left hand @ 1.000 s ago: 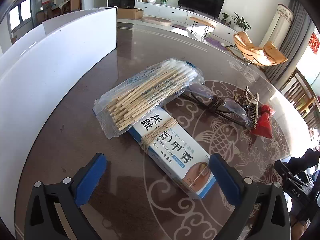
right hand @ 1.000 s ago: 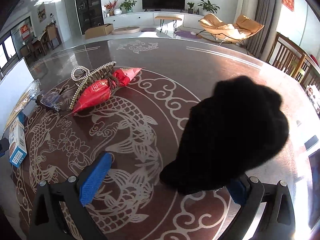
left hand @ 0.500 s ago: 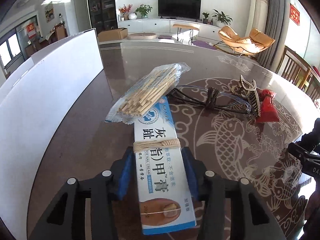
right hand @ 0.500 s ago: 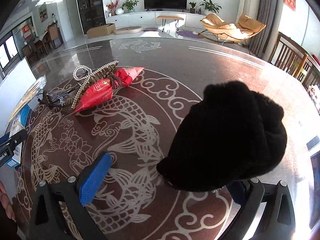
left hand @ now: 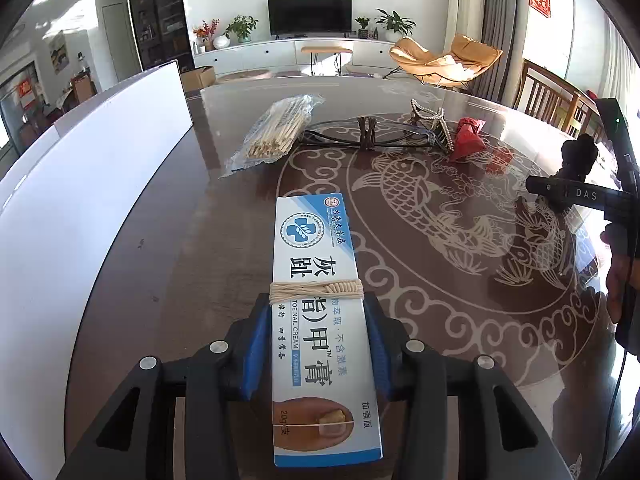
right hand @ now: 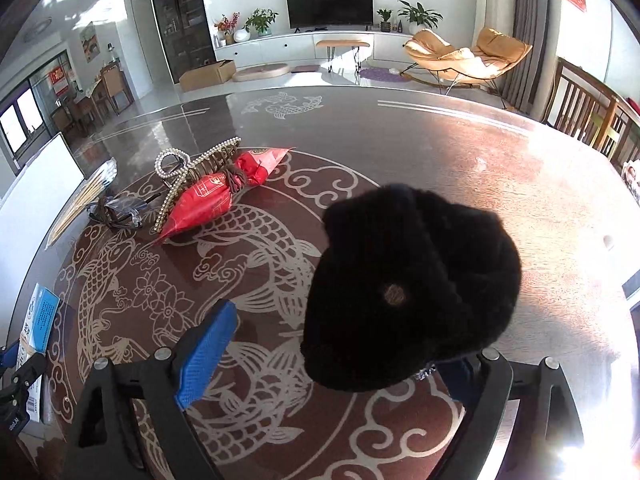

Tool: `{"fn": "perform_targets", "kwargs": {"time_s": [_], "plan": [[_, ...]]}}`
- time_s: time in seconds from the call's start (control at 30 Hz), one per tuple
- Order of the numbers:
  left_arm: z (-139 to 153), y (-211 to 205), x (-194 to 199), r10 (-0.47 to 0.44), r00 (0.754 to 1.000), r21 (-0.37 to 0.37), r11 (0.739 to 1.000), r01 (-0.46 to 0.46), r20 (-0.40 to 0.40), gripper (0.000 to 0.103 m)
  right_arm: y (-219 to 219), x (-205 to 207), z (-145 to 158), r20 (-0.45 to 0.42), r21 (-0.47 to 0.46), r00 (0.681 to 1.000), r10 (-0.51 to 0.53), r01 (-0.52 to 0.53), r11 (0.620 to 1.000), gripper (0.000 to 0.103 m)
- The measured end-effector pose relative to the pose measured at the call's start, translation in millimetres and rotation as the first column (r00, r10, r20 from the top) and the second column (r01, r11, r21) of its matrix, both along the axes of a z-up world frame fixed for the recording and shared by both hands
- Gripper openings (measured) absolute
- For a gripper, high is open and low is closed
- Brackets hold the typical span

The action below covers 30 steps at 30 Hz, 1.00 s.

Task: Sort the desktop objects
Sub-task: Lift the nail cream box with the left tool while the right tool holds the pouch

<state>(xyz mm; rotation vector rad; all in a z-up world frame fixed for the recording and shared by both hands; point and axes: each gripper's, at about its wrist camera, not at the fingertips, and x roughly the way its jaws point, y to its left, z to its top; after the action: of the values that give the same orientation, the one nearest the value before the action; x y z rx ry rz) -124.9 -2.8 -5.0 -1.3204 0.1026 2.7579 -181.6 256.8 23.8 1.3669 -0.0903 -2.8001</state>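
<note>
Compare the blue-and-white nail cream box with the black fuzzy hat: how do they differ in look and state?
The blue-and-white nail cream box is flat, rigid and printed; the black fuzzy hat is soft, rounded and plain. The box is clamped in the left gripper; the hat lies against one side of the right gripper, ungripped. Both are over the patterned table.

Glossy tabletop [right hand: 400,140] – fuzzy black cloth hat [right hand: 412,280] – smooth printed card box [left hand: 320,320]

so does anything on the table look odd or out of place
One oddity: the fluffy black hat sits off-centre in the right gripper, covering its right finger, with the left blue pad clear of it. The blue-and-white nail cream box sits straight in the left gripper.
</note>
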Motion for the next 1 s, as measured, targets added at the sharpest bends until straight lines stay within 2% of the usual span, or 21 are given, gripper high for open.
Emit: {"fn": "perform_targets", "kwargs": {"time_s": [0.07, 0.13, 0.17, 0.2, 0.27, 0.33, 0.43, 0.47, 0.5, 0.53, 0.6, 0.67, 0.8, 1.0], "plan": [[0, 0, 0, 0.0, 1.0, 0.001, 1.0, 0.0, 0.0, 0.045, 0, 1, 1, -0.006, 0.008, 1.0, -0.013, 0.013, 1.0, 0.074], [0, -1, 0, 0.0, 1.0, 0.002, 1.0, 0.0, 0.0, 0.045, -4, 2, 3, -0.013, 0.029, 1.0, -0.014, 0.014, 0.999, 0.048], [0, 0, 0, 0.0, 1.0, 0.002, 1.0, 0.0, 0.0, 0.045, -8, 2, 4, -0.017, 0.038, 1.0, -0.001, 0.002, 0.999, 0.041], [0, 0, -1, 0.0, 1.0, 0.003, 1.0, 0.0, 0.0, 0.045, -13, 3, 5, -0.019, 0.044, 1.0, 0.022, -0.021, 0.999, 0.038], [0, 0, -1, 0.0, 1.0, 0.003, 1.0, 0.0, 0.0, 0.045, -17, 1, 3, -0.016, 0.041, 0.997, 0.075, -0.074, 0.996, 0.038], [0, -1, -2, 0.0, 1.0, 0.006, 1.0, 0.0, 0.001, 0.045, -29, 18, 3, -0.028, -0.053, 0.987, 0.156, -0.157, 0.986, 0.038], [0, 0, -2, 0.0, 1.0, 0.009, 1.0, 0.0, 0.001, 0.045, -54, 56, 2, -0.041, -0.149, 0.951, 0.307, -0.31, 0.939, 0.038], [0, 0, -2, 0.0, 1.0, 0.009, 1.0, 0.0, 0.001, 0.045, -61, 67, 2, -0.041, -0.142, 0.944, 0.327, -0.329, 0.934, 0.039], [0, -1, -2, 0.0, 1.0, 0.009, 1.0, 0.0, 0.001, 0.045, -70, 78, 0, -0.04, -0.123, 0.943, 0.331, -0.333, 0.935, 0.05], [0, -1, -2, -0.001, 1.0, 0.01, 1.0, 0.001, 0.001, 0.045, -74, 84, 1, -0.04, -0.103, 0.946, 0.323, -0.325, 0.94, 0.075], [0, -1, -2, -0.001, 1.0, 0.013, 1.0, 0.001, 0.001, 0.044, -80, 93, 3, -0.056, -0.021, 0.959, 0.279, -0.28, 0.96, 0.099], [0, 0, -2, -0.002, 1.0, 0.013, 1.0, 0.002, 0.002, 0.044, -83, 93, 1, -0.047, 0.019, 0.967, 0.25, -0.249, 0.968, 0.099], [0, 2, 13, -0.021, 1.0, 0.004, 1.0, 0.021, 0.0, 0.045, -85, 83, -9, 0.039, 0.066, 0.971, 0.235, -0.237, 0.969, 0.101], [1, 3, 29, -0.033, 0.999, 0.004, 0.999, 0.033, 0.0, 0.045, -82, 80, -9, 0.036, 0.089, 0.969, 0.245, -0.247, 0.965, 0.103]]}}
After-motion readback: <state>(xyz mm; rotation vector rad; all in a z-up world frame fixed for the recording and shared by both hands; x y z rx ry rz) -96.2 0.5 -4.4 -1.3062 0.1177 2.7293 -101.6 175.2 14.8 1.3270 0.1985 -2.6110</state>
